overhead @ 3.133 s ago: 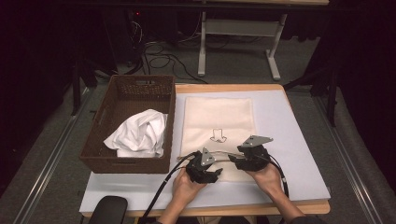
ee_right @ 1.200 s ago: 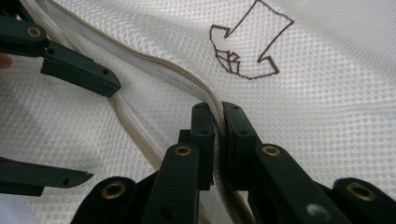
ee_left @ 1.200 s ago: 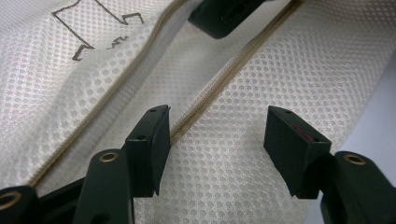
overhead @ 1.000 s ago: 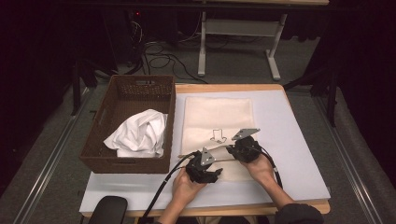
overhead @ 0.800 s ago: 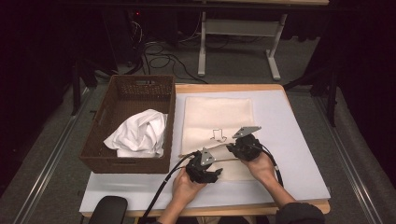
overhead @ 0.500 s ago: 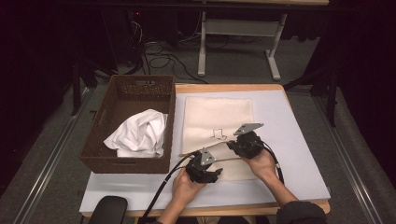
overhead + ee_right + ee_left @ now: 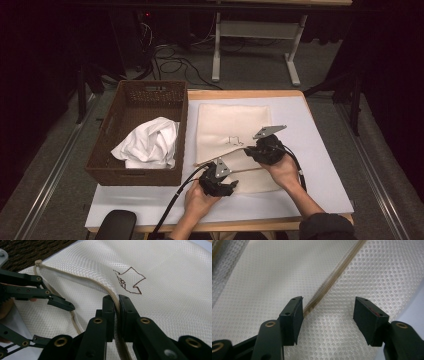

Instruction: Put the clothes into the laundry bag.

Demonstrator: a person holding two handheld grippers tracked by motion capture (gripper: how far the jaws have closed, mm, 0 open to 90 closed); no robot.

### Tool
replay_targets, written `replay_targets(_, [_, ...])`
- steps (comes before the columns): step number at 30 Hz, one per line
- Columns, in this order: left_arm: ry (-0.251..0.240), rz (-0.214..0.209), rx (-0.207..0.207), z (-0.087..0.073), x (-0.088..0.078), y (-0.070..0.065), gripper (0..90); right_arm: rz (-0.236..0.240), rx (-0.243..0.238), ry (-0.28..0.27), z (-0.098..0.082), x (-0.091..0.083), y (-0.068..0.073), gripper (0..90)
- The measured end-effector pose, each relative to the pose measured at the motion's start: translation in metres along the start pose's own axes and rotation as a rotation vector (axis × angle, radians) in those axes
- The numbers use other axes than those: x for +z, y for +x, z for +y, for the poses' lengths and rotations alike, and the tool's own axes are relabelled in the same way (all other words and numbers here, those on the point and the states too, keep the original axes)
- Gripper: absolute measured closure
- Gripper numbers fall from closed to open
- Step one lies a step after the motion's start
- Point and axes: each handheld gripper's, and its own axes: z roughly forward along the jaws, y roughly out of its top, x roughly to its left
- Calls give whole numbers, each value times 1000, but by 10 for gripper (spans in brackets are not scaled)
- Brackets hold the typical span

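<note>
Right gripper view: right gripper [image 7: 117, 302] fingers pinch the mesh bag [image 7: 175, 277] upper zipper edge (lifting the mouth open); left gripper [image 7: 327, 315] fingers stand wide over its lower edge.

The brown wicker basket [image 7: 137, 131] is standing along the left edge of the table [image 7: 325, 150], its near wall rising just beside the left gripper [image 7: 218, 177] — blocking any sideways pass there. A crumpled white cloth [image 7: 147, 145] is taking up much of its floor. The mesh bag [image 7: 232, 125] is lying flat mid-table, its upper zip edge being lifted by the right gripper [image 7: 260, 150], so a mouth is gaping beneath it. Right of the bag, the white surface is lying bare — open room.
</note>
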Motion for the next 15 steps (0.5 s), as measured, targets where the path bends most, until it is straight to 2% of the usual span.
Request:
replay_targets(8, [1, 5, 5, 0, 0, -1, 407, 22, 2, 4, 11, -10, -5, 850])
replay_targets(15, [1, 7, 7, 0, 0, -1, 407, 16, -14, -15, 20, -18, -6, 850])
